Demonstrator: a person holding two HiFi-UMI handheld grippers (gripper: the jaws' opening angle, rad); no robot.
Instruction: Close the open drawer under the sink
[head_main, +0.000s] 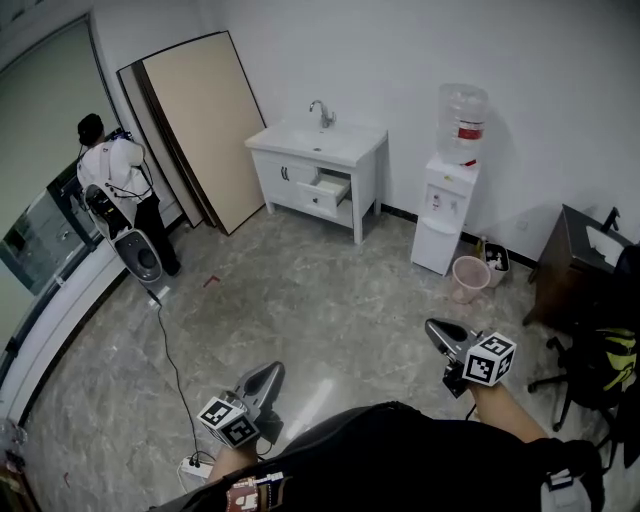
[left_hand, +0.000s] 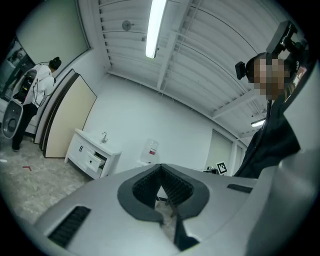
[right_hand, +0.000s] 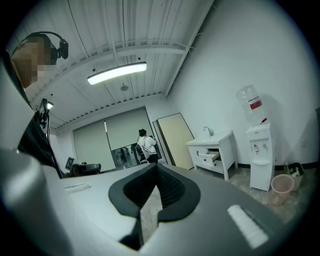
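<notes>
- Left gripper (head_main: 270, 373), lower centre-left of the head view: jaws pressed together at the tips, nothing between them. Its own view (left_hand: 160, 167) shows the same.
- Right gripper (head_main: 433, 327), lower right of centre: jaws also meet at the tips and hold nothing, as its own view (right_hand: 156, 165) shows.
- I have both grippers low in the frame, well apart from the cabinet, pointing roughly toward it.
- Grey stone-pattern floor (head_main: 320, 300) lies between the grippers and the cabinet.
- A black cable (head_main: 176, 370) runs over the left part of the floor to a power strip (head_main: 195, 467) at the bottom edge.
- Person (head_main: 115, 175) stands at upper left, back to me, with a black-and-white stand unit (head_main: 140, 255) just beside them.
- Large boards (head_main: 205, 125) lean on the wall left of the cabinet.
- Water dispenser (head_main: 446, 205) stands right of the cabinet, with a pink bin (head_main: 468, 278) just beside it.
- Dark desk (head_main: 575, 250) and office chair (head_main: 600, 370) are at the right edge.
- Sink cabinet (head_main: 368, 165), upper centre: white, with a faucet (head_main: 320, 112) on top.
- Open drawer (head_main: 330, 188): white, on the cabinet's right half, pulled part way out with a dark gap behind its front. The drawer front below it sits flush.
</notes>
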